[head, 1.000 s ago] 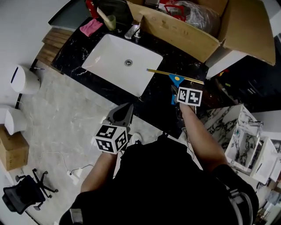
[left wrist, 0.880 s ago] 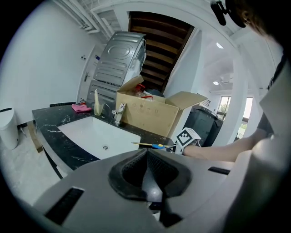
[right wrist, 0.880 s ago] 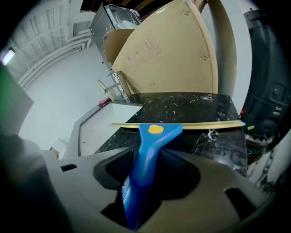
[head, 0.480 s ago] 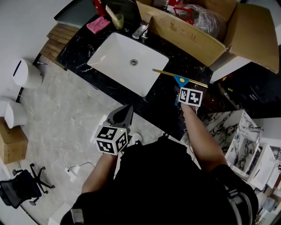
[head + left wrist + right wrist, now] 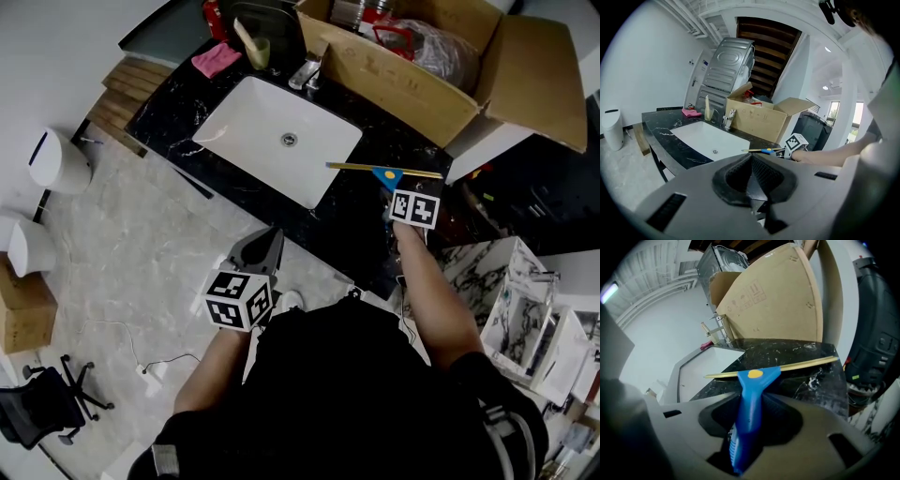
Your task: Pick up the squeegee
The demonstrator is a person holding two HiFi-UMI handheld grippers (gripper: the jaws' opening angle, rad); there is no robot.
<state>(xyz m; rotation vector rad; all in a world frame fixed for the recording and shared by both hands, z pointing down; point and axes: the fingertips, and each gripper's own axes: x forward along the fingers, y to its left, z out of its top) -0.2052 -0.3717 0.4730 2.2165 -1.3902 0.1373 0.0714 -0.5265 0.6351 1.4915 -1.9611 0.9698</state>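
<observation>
The squeegee, with a blue handle and a long yellow blade, lies on the black marble counter right of the sink. My right gripper reaches down onto it. In the right gripper view the blue handle runs between the jaws of that gripper. They are closing, with a dark gap still showing on the handle's right side. My left gripper hangs in front of the counter over the floor, its jaws shut and empty. It sees the squeegee from a distance.
A white sink with a faucet is set into the counter. A large open cardboard box stands just behind the squeegee. A pink cloth lies at the back left. A white bin stands on the floor.
The head view has shifted, so the counter sits a little higher and further right. My right gripper stays at the squeegee's handle. My left gripper has drifted slightly in front of the counter.
</observation>
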